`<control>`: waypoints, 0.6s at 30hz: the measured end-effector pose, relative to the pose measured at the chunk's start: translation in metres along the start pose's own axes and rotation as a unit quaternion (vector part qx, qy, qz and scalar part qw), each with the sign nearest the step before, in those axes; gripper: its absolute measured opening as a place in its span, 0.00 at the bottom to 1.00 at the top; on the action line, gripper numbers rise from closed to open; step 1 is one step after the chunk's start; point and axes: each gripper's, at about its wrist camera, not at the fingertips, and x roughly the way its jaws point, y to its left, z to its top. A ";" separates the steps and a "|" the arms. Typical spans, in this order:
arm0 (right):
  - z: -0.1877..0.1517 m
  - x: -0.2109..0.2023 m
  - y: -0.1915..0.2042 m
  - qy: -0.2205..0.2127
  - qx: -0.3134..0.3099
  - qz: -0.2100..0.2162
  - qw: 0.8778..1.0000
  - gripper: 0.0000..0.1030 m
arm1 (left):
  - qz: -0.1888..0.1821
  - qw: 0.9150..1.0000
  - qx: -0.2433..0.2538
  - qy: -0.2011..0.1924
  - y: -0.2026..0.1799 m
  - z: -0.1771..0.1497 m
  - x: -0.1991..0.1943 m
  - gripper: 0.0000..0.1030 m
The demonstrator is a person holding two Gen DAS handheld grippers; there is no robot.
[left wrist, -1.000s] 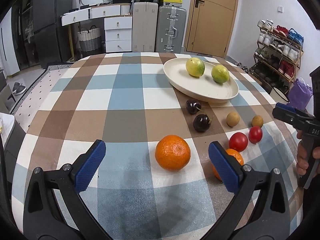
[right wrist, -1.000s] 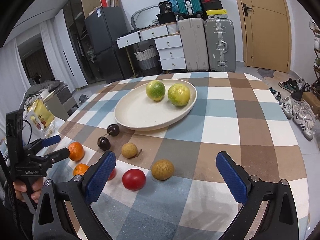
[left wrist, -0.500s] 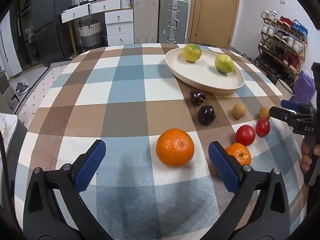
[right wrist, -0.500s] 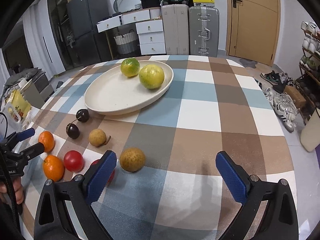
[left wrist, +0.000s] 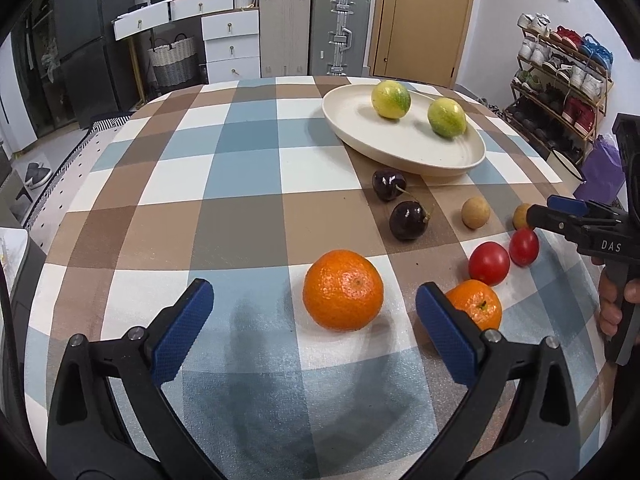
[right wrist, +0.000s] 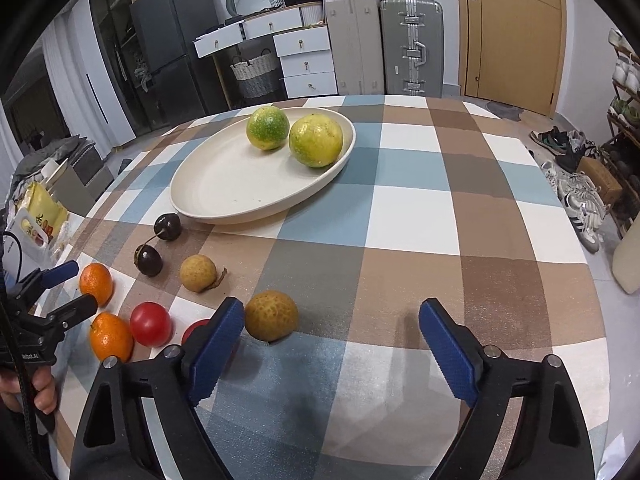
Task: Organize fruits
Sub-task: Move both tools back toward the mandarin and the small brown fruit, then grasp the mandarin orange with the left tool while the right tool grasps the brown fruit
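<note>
On round table point(right wrist: 420, 208), under checked cloth of blue, brown, white and grey: oval cream plate point(right wrist: 224, 192) with two yellow-green citrus fruits point(right wrist: 316, 140) side by side at far end. Long axis of plate running from near left to far right in right wrist view.

Between plate and near edge, loose on cloth: two dark cherries point(right wrist: 149, 259) with stems, one small tan longan point(right wrist: 197, 273), one larger tan longan point(right wrist: 271, 315), two red tomatoes point(left wrist: 489, 263), one large orange mandarin point(left wrist: 343, 295), one smaller mandarin point(left wrist: 476, 304), stem end up.

Behind table: white drawer unit point(right wrist: 306, 60), woven basket point(right wrist: 254, 72), two hard suitcases point(right wrist: 412, 46), dark refrigerator point(right wrist: 168, 44), wooden door point(right wrist: 512, 32). Shoe rack point(left wrist: 560, 76) along right wall.

Left gripper point(left wrist: 316, 328): jaws wide apart, hovering just short of large mandarin, nothing between pads. Right gripper point(right wrist: 332, 344): jaws closing, not yet on anything; larger longan just beyond left pad, second tomato partly hidden behind that pad.
</note>
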 end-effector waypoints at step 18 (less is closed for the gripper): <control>0.003 0.008 0.002 0.008 0.024 0.050 0.998 0.69 | -0.055 0.998 -0.002 0.003 -0.001 -0.006 -0.002 0.36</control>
